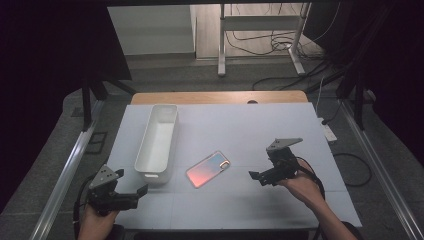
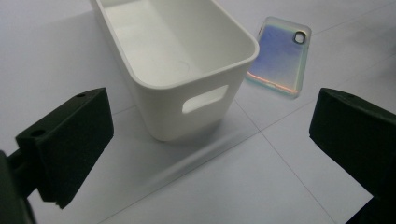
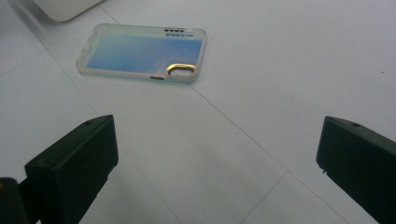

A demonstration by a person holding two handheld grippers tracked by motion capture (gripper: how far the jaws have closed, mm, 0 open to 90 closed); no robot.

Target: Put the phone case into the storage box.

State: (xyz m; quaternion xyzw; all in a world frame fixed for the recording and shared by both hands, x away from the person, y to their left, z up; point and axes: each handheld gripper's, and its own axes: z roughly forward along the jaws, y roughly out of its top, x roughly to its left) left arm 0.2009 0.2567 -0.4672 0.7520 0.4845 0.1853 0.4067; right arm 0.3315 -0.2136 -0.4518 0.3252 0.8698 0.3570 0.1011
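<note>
Spanning most of the high view, the pale worktop point(image 1: 280, 130) carries just two things. Biggest is the long white plastic bin point(image 1: 157, 141), w/ a handle slot in its near end wall, lying lengthwise on the left half, nothing inside. Just right of its near end, close but not touching, lies the iridescent phone case point(image 1: 208, 169), flat, angled, camera cutout toward the far right.

Left claw point(image 1: 141, 190) hovers at the near-left corner, jaws spread wide, nothing between them; it looks at the bin's near end w/ the case beyond. Right claw point(image 1: 255, 176) sits right of the case, well apart from it, also released and holding nothing, pointed at the case's cutout end.

Step, as I read it: approach, pre-grasp, probably case into bin. Nothing gripped yet.

Next move likely falls to the right claw: close in on the case's near edge, drop low to the worktop. Case is thin and lies flat, so the jaws need to straddle its short width or tip an edge up first. Slippage looks possible.
</note>
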